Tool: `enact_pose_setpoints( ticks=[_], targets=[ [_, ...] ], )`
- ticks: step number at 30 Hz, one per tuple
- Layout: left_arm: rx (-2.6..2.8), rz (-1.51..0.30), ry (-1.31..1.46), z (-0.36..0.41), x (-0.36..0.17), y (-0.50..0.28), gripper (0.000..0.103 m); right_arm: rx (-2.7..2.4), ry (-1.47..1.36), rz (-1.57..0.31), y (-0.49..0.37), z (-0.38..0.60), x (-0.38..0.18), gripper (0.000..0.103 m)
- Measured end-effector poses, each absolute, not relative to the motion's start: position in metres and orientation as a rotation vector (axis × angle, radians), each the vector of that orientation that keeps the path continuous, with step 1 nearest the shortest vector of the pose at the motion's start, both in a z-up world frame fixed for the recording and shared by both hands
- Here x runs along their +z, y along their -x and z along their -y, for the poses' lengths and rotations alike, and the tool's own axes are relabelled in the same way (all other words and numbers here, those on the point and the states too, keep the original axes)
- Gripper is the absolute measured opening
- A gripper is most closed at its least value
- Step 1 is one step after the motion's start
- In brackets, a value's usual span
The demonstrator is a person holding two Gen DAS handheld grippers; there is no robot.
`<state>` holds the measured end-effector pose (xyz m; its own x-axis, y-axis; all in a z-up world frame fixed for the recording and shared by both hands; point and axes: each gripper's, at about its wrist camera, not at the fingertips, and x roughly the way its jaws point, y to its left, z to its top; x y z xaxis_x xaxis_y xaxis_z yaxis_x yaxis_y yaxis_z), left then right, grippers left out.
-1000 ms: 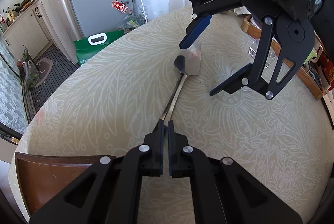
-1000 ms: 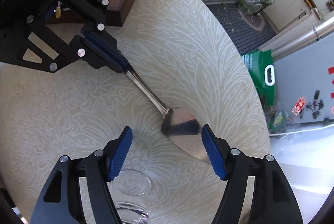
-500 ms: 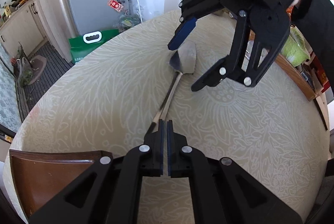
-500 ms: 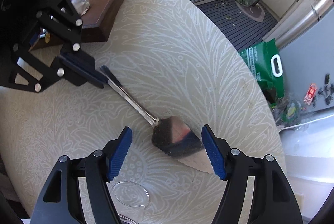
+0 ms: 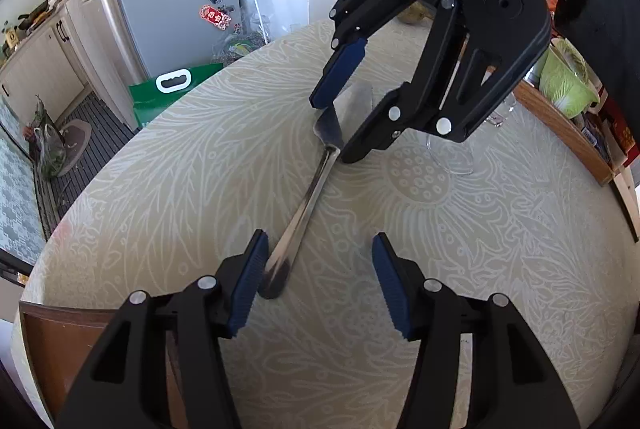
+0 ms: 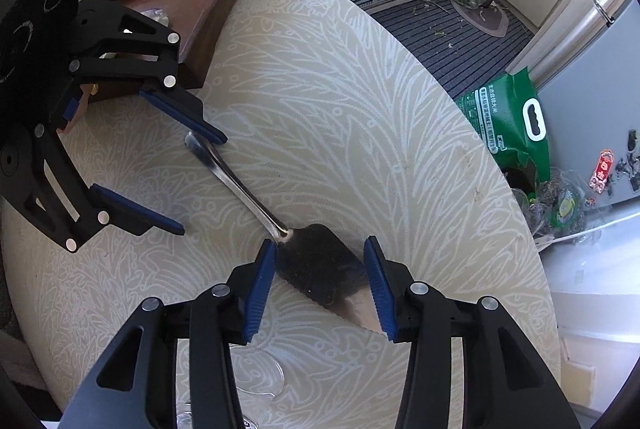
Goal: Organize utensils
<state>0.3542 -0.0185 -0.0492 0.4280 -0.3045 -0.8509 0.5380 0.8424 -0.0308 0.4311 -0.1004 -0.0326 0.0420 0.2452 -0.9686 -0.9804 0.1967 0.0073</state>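
A steel cake server (image 5: pixel 304 213) lies flat on the round patterned table (image 5: pixel 480 249). Its handle end sits just inside my open left gripper (image 5: pixel 318 281), beside the left finger. My right gripper (image 6: pixel 320 281) is open, its blue pads on either side of the server's blade (image 6: pixel 324 269). In the left wrist view the right gripper (image 5: pixel 340 121) hovers over the blade. In the right wrist view the left gripper (image 6: pixel 200 181) is open around the handle end (image 6: pixel 196 143).
A dark wooden tray (image 6: pixel 188 5) sits at the table edge behind the left gripper. A clear glass (image 5: pixel 452 157) stands near the right gripper. A wooden box (image 5: pixel 568 125) with greens lies at the far right. A green bag (image 5: pixel 168 89) stands on the floor by the fridge.
My left gripper opened and let go of the server's handle; the server now lies on the table. My right gripper came down around the blade.
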Motion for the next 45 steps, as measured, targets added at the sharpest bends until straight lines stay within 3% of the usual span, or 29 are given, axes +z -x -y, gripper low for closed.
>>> enact_pose_setpoints(
  ticks=[3,5,6,9,19,24,27,29,36,37,38,42,44,45],
  targets=[
    [-0.532,-1.003,-0.259,0.019,-0.049,-0.356,0.058,1.17,0.887,-1.107,-0.429,0.101,-0.032,0.044],
    [-0.526,-1.001,-0.267,0.019,-0.05,-0.356,0.055,1.203,0.869,-1.104,-0.427,0.102,-0.027,0.033],
    [-0.524,-1.002,-0.264,0.019,-0.049,-0.356,0.051,1.205,0.874,-1.097,-0.426,0.102,-0.025,0.02],
    [-0.51,-1.004,-0.26,0.017,-0.048,-0.356,0.042,1.184,0.898,-1.1,-0.427,0.101,-0.026,0.02],
    [-0.488,-0.999,-0.273,0.019,-0.048,-0.357,0.036,1.151,0.93,-1.045,-0.425,0.094,-0.026,0.019],
    [-0.466,-0.994,-0.262,0.014,-0.048,-0.361,0.017,1.144,0.965,-1.008,-0.421,0.093,-0.028,0.019],
    [-0.455,-0.994,-0.279,0.017,-0.047,-0.36,0.013,1.151,0.965,-0.987,-0.42,0.094,-0.026,0.014],
    [-0.448,-0.998,-0.291,0.019,-0.047,-0.36,0.012,1.171,0.952,-0.975,-0.418,0.094,-0.022,0.0],
    [-0.45,-1.0,-0.3,0.02,-0.046,-0.357,0.01,1.167,0.966,-0.962,-0.418,0.094,-0.021,0.0],
    [-0.455,-1.0,-0.305,0.021,-0.046,-0.355,0.01,1.168,0.962,-0.957,-0.418,0.094,-0.019,0.0],
    [-0.456,-1.0,-0.303,0.021,-0.044,-0.354,0.002,1.171,0.956,-0.958,-0.42,0.094,-0.018,0.0],
    [-0.45,-1.002,-0.321,0.023,-0.046,-0.353,0.002,1.122,0.989,-0.901,-0.418,0.096,-0.014,0.0],
    [-0.45,-1.002,-0.297,0.02,-0.047,-0.354,0.003,1.094,1.062,-0.884,-0.411,0.097,-0.02,0.009],
    [-0.451,-1.002,-0.291,0.02,-0.047,-0.355,0.003,1.1,1.085,-0.902,-0.409,0.098,-0.025,0.022]
  ],
)
